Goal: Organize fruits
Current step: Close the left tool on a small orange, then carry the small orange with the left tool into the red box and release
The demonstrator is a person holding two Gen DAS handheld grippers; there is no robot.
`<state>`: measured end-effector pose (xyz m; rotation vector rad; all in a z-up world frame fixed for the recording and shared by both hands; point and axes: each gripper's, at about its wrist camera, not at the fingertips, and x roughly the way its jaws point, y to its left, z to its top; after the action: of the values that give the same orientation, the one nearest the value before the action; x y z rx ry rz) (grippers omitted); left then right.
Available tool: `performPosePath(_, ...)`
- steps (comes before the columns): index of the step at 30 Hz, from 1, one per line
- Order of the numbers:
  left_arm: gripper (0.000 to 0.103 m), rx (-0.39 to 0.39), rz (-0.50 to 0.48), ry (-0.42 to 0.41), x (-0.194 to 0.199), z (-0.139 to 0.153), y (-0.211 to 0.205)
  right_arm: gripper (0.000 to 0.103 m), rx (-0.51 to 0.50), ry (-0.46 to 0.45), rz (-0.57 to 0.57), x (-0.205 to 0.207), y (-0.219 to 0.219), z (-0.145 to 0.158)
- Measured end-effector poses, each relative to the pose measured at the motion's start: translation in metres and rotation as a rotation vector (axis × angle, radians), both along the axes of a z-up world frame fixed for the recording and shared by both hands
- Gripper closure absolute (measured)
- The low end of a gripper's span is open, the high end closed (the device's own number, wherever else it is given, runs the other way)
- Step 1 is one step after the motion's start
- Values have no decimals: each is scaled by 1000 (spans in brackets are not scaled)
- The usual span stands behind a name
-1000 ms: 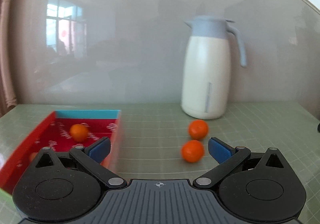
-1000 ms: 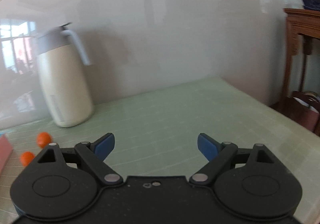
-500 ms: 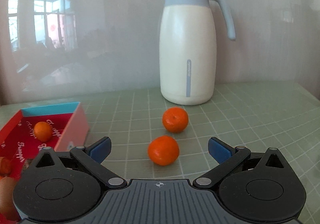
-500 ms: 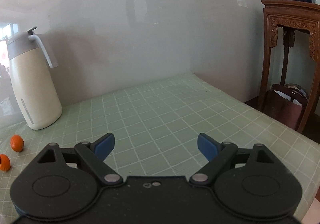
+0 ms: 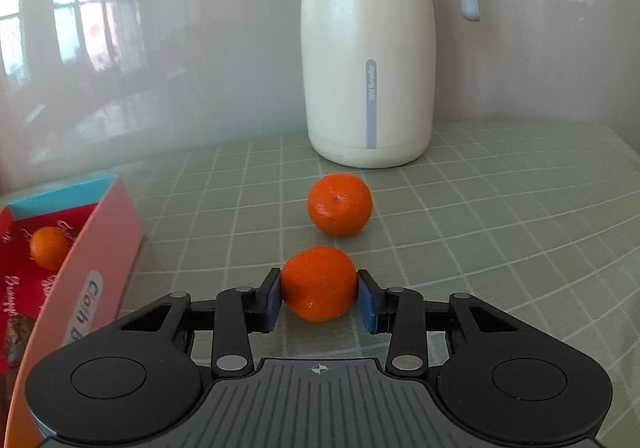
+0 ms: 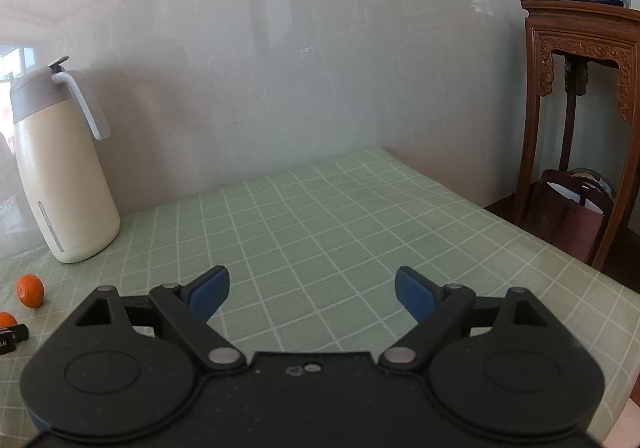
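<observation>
The left gripper (image 5: 318, 298) is closing on the near orange (image 5: 318, 284). Squeeze gently (not too hard), then lift. The right gripper (image 6: 312, 288) is wide open, holding nothing.

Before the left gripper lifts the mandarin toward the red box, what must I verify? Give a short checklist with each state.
1. Near mandarin sits between the jaws of the left gripper: ok.
2. Jaws are closing, both pads on the fruit: ok.
3. Grip firm enough: cannot tell.
4. Far mandarin apart from it: ok.
5. Red box has space: ok, one fruit visible.
6. Right gripper open, holding nothing: ok.
</observation>
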<state>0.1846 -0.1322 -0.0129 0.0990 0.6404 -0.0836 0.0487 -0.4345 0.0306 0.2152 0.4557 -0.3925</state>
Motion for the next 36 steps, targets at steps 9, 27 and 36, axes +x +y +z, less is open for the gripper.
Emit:
performPosePath(9,64,-8,-22,-53,-25,24,9,13,9,-1,15,3,7,2)
performPosePath(27,64,-43,22,-149,-69,61,80,13,-9,4,94,24,61,8)
performPosePath(36,64,-60,84,-168,-74,63,121,13,-32,13,163,36,97,11)
